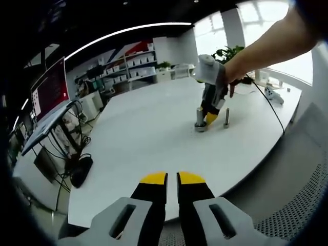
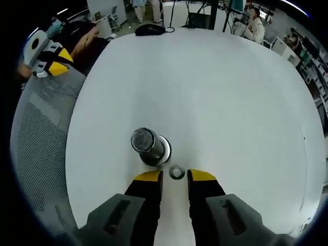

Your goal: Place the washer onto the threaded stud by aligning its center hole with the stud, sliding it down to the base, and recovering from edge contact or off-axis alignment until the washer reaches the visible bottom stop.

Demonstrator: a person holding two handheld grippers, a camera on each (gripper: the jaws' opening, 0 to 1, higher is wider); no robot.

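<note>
A thick metal stud [image 2: 144, 140] stands upright on its round base on the white table [image 2: 215, 92], seen from above. A small metal washer [image 2: 177, 172] lies flat on the table just right of the stud's base. My right gripper [image 2: 175, 177] is open, its yellow tips either side of the washer and apart from it. In the left gripper view the right gripper [image 1: 209, 119], held by a hand, points down beside the stud [image 1: 200, 119], and a thinner bolt [image 1: 226, 118] stands to its right. My left gripper [image 1: 172, 179] is shut and empty, hovering off the table's near edge.
A laptop with a red screen [image 1: 48, 89] sits on a stand to the left. A black cable [image 1: 269, 102] runs across the table's far right. Grey mesh chair backs [image 2: 41, 133] [image 1: 302, 205] stand at the table edge. Shelves and seated people are beyond the table.
</note>
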